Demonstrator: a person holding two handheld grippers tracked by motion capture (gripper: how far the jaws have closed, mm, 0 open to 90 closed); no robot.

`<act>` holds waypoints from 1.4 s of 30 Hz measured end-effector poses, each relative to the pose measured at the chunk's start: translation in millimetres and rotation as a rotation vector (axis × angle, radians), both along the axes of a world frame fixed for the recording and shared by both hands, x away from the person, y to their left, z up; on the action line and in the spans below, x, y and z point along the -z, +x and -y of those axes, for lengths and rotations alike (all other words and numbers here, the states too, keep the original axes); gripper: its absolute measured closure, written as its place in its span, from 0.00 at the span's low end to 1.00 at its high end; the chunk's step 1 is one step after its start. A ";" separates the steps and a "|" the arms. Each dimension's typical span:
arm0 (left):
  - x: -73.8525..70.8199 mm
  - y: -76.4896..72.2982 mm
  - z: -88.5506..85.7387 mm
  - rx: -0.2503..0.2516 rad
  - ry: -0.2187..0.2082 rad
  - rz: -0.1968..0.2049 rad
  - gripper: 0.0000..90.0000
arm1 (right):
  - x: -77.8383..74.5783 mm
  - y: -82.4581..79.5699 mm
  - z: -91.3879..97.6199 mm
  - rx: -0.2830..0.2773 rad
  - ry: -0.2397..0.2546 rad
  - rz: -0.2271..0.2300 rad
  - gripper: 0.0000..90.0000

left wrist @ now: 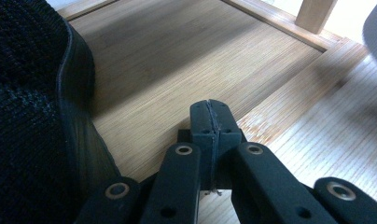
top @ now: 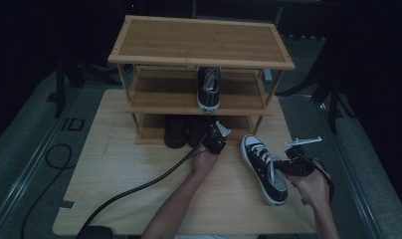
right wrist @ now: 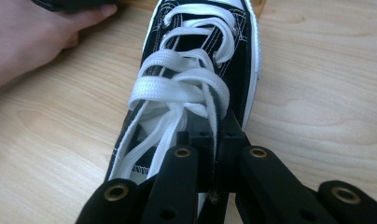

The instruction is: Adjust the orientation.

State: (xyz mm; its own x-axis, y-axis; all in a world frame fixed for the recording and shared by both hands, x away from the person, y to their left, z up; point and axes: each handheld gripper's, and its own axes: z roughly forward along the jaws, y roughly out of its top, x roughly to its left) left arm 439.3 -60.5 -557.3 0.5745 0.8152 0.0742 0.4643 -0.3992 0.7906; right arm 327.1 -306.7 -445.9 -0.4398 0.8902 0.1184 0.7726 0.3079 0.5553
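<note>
Sneaker [top: 264, 168], black canvas with white laces and white rubber sole, lies on the table [top: 139, 189] at the near right, toe toward the shoe rack [top: 199, 55]. Right gripper [right wrist: 213, 140] has its jaws clamped on the canvas edge of the upper beside the laces. Likely light; the canvas is soft and will sag, so the pinched collar edge seems a fair hold, the stiffer heel a firmer one. Left gripper [left wrist: 211, 122], jaws pressed together with nothing between them, rests at the rack's bottom shelf beside a dark shoe [top: 175, 131]. Farther back, a matching sneaker [top: 208, 87] sits on the middle shelf; top shelf bare.
</note>
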 end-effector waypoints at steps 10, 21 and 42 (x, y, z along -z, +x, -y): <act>0.0 0.0 0.0 0.000 0.000 0.000 1.00 | -18.6 2.0 3.6 -0.080 -0.002 0.042 0.98; -0.1 0.0 -0.1 0.000 0.001 -0.001 1.00 | -26.9 6.4 4.0 -0.141 -0.013 0.067 0.98; -0.1 0.0 0.0 0.000 0.000 -0.001 1.00 | -36.6 9.3 2.0 -0.217 -0.017 0.095 0.98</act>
